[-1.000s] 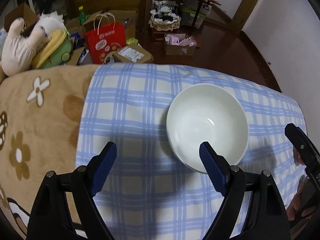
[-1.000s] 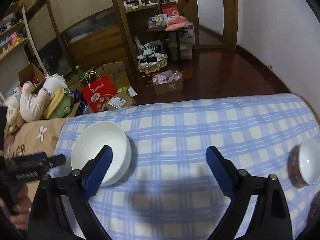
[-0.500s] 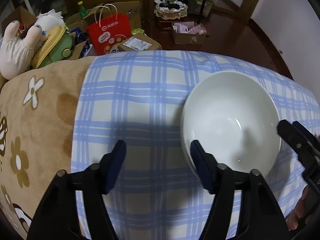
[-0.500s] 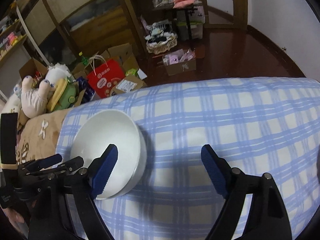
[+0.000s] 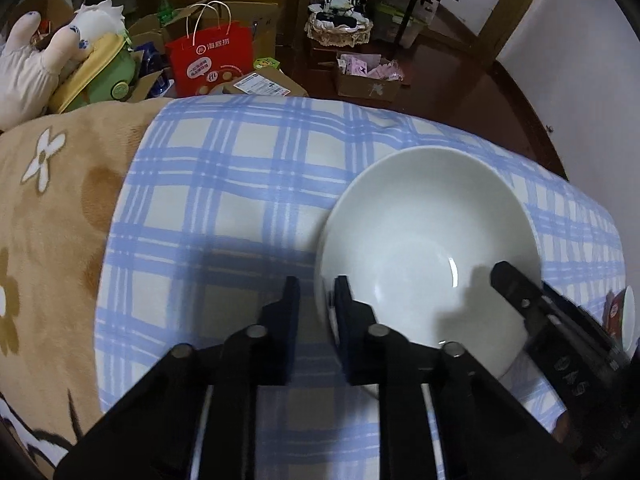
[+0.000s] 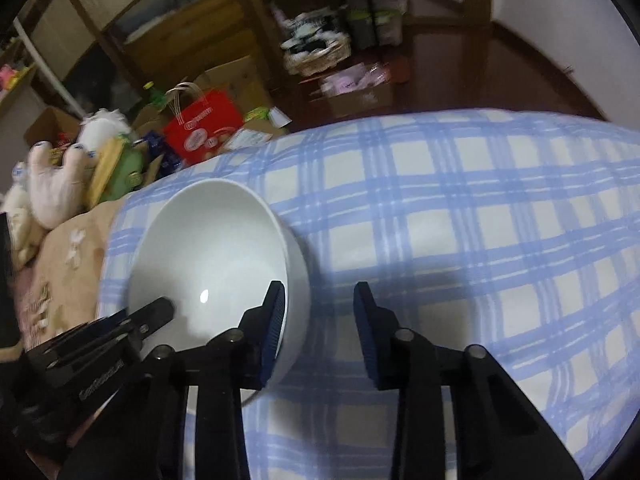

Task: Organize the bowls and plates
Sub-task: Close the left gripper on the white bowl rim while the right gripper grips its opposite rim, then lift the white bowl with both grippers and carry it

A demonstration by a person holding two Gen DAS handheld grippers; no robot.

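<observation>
Both our claws, left gripper [image 5: 317,298] and right gripper [image 6: 320,312], closing astride the round white ceramic bowl's [image 5: 428,248] rim by the checked cloth's [image 5: 224,184] left edge; uneven pinch could tip it.

White Chinese characters are printed on the red paper bag [image 5: 211,60]; they are too small to be read reliably.

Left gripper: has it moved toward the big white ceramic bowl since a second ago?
Yes. The left gripper has come down over the white ceramic bowl's near-left rim on the blue plaid cloth, jaws closing across it.
</observation>
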